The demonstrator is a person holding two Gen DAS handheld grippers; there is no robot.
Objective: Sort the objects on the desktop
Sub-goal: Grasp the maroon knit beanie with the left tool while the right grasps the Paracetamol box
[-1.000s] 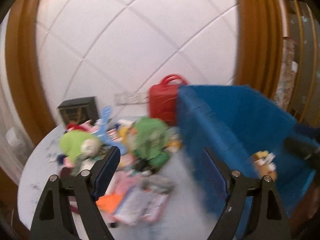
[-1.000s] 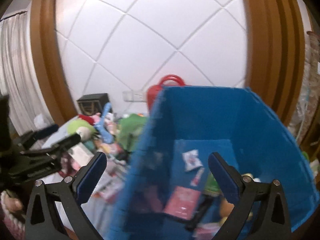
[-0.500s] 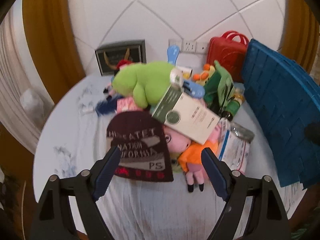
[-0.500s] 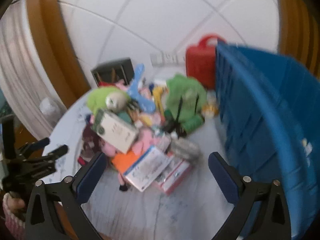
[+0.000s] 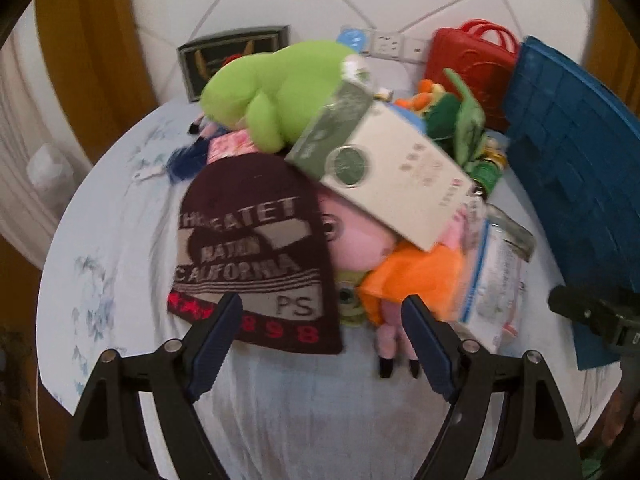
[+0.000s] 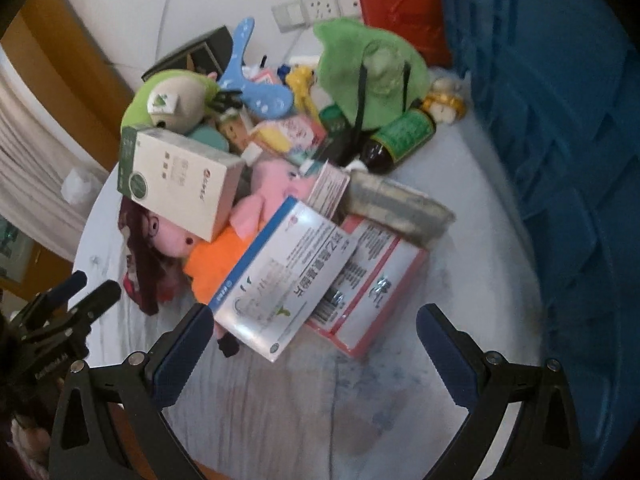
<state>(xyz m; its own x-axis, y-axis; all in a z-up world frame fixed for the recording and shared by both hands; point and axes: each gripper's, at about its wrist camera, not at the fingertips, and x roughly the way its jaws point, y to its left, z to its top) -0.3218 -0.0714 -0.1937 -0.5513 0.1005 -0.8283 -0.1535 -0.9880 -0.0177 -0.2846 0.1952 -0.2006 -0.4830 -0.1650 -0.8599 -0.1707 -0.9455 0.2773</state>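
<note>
At lower frame, left tongs point(image 5: 322, 322) and right tongs point(image 6: 314, 330) gape wide, empty, angled at the desk point(image 6: 460, 184) pile to pick items.

A knitted maroon beanie point(image 5: 256, 256) is showing a coarse woollen weave. The lime plush toy point(image 5: 276, 88) is looking soft and fuzzy, as is the pink plush pig point(image 6: 264, 196). The white carton point(image 5: 396, 176) is appearing as matt cardboard, while the blue-edged medicine box point(image 6: 280, 280) is gleaming glossy. The dark bottle point(image 6: 396, 140) is shining like glass. The blue crate point(image 6: 560, 160) is looking like ribbed hard plastic. A pale printed cloth is covering the surface point(image 5: 120, 248).
</note>
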